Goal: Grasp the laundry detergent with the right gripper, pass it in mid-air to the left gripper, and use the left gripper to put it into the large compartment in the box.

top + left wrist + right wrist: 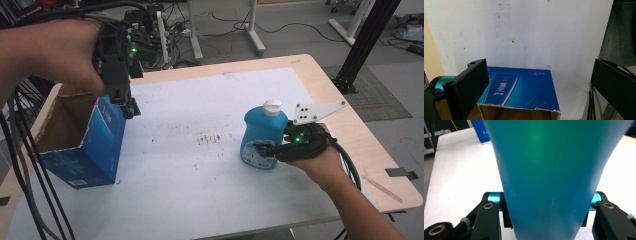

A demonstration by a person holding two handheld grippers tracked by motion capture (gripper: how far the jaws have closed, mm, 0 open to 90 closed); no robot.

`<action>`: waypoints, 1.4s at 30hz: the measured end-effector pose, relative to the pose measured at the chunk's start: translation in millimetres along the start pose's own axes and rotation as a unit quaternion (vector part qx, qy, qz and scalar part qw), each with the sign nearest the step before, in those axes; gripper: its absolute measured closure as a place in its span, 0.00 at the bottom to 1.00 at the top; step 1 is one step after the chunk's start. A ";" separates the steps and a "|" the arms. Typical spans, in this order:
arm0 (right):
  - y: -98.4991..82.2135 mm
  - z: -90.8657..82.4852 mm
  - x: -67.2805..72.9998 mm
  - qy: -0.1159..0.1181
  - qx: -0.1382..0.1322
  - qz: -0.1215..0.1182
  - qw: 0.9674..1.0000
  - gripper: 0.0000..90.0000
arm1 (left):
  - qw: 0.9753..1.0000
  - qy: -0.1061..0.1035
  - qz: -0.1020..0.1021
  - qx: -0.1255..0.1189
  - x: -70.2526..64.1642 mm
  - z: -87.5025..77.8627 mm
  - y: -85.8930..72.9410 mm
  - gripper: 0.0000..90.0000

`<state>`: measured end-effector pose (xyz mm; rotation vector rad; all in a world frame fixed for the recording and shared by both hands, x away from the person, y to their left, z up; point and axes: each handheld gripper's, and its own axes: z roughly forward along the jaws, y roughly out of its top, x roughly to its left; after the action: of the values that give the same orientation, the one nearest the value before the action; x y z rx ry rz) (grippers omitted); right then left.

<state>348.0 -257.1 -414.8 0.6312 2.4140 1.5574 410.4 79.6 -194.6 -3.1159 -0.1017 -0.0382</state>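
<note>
- Blue bottle (263, 135) with white cap (272, 107): stands upright on the white table sheet (210, 165), right of centre, well apart from the box.
- Handling, judged: moulded plastic, smooth and glossy, so probably slippery under hard pads; walls likely give a little if squeezed. If full, bottom-heavy and fairly weighty for a side grip.
- Where to hold: the body is wide at the shoulder and base. The low-to-middle body, where the grip now sits, looks sound. The cap is too small and round to trust.
- Right gripper (267, 149): comes in level from the right, jaws closed onto the bottle's lower body. In the right gripper view the blue wall (549, 182) sits squarely between the two jaws, in contact on both sides.
- Risk, judged: bottle may pivot or slide downward on lifting if the pinch is light.
- Left gripper (127, 107): points down over the near wall of the opened blue carton (102, 145) at the table's left; jaws stand wide apart, nothing between them.
- Carton: top open, cardboard interior visible (62, 122).
</note>
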 end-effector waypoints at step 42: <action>81.2 12.6 23.5 0.069 0.009 -0.077 0.995 0.53 | 1.000 0.001 0.019 -0.007 -15.2 -10.1 9.3 0.02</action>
<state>351.8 -207.4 -345.4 0.3397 2.5108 1.5636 395.6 69.1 -185.1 -3.1307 -0.0421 -0.0430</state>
